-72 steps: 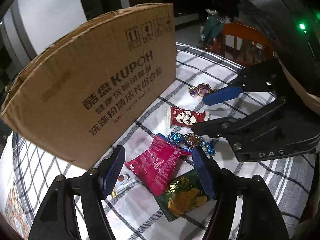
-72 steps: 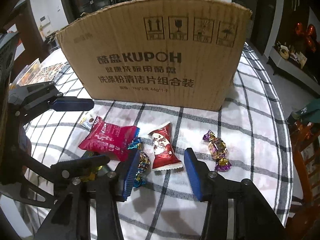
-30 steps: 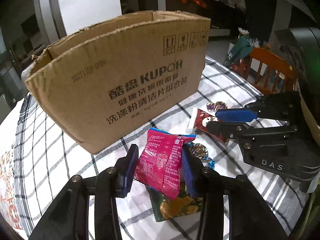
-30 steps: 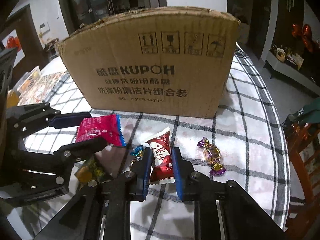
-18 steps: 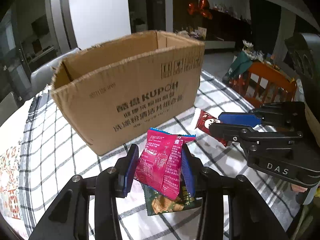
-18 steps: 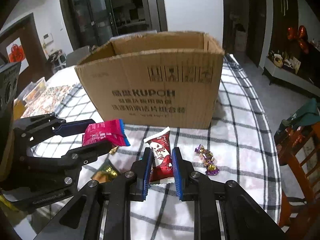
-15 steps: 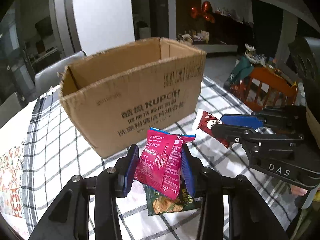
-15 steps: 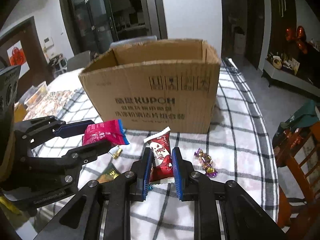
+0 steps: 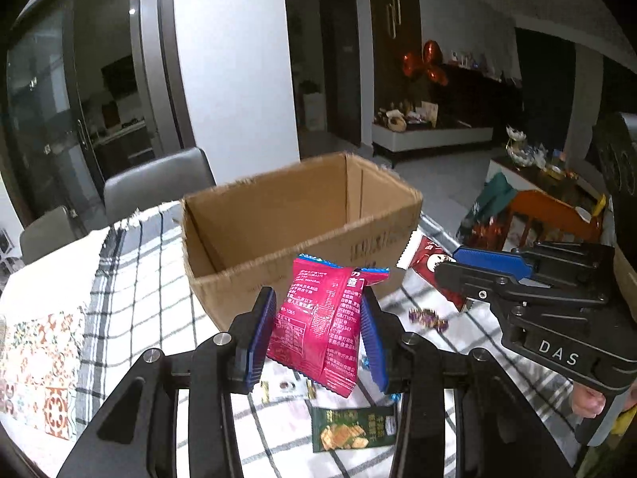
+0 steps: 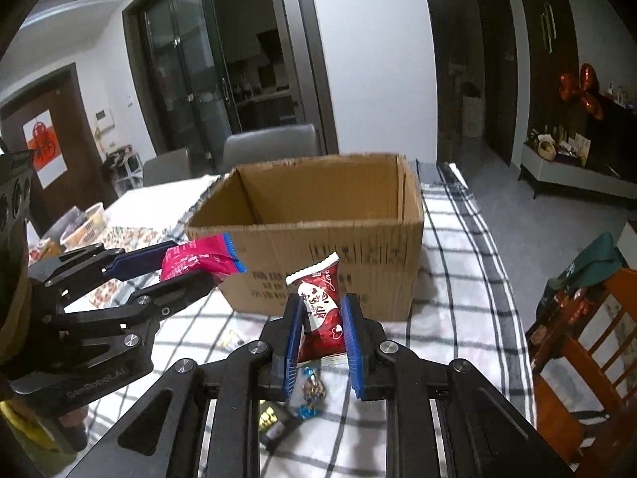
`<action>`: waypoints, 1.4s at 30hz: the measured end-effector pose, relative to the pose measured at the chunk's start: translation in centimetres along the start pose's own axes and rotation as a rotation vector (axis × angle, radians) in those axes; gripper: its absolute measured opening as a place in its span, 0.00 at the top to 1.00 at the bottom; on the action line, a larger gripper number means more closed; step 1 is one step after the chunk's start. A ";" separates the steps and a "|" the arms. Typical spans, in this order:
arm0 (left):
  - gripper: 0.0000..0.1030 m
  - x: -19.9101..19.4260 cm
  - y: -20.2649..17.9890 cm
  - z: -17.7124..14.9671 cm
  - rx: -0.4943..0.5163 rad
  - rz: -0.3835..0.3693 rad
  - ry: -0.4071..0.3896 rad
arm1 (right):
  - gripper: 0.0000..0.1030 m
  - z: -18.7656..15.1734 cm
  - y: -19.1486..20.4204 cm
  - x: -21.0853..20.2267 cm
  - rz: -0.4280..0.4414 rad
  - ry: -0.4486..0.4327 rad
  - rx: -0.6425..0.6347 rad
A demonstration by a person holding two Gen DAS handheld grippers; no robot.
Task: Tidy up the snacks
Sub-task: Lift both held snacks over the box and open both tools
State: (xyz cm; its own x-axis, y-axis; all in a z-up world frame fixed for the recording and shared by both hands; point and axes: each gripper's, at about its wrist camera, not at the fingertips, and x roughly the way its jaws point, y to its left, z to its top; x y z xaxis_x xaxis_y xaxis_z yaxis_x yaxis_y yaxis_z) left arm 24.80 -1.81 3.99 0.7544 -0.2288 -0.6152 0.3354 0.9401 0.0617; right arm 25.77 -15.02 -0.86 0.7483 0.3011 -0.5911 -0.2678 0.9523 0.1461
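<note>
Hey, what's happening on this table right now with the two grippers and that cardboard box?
A person is sorting snacks with two handheld grippers. The left gripper is shut on a pink snack packet, and the right gripper is shut on a red candy packet. Both are raised in front of the open cardboard box, not yet over it. A green packet and purple wrapped candies lie on the checked tablecloth.

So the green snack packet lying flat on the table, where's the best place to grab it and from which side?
The green packet lies flat on the checked cloth, so probably come from above and pinch across its short width near one crimped end. Its right end looks freest; the small white wrapper lies just beyond its left corner. Both grippers are full now.
</note>
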 end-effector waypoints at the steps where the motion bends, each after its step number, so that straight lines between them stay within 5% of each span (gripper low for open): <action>1: 0.60 -0.2 0.2 0.3 -0.004 0.003 -0.008 | 0.79 0.4 0.0 -0.1 0.000 -0.010 -0.001; 16: 0.60 -0.2 2.9 5.6 -0.025 0.054 -0.086 | 0.79 6.7 0.4 0.0 -0.002 -0.112 -0.053; 33: 0.59 5.9 5.3 8.6 -0.049 0.073 -0.033 | 0.79 10.6 -0.1 6.0 -0.011 -0.063 -0.119; 37: 0.43 6.3 5.6 8.7 -0.065 0.121 -0.035 | 0.69 10.6 -0.7 6.7 -0.036 -0.061 -0.102; 42: 0.41 5.5 5.2 8.2 -0.050 0.153 -0.044 | 0.63 10.3 -1.2 6.1 -0.040 -0.059 -0.092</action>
State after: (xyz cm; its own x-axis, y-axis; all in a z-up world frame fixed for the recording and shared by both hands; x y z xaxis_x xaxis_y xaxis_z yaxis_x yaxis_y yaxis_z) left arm 35.36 -0.26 7.40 0.8188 -0.0914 -0.5668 0.1867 0.9760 0.1124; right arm 36.91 -13.79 3.51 0.7934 0.2675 -0.5467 -0.2889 0.9561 0.0485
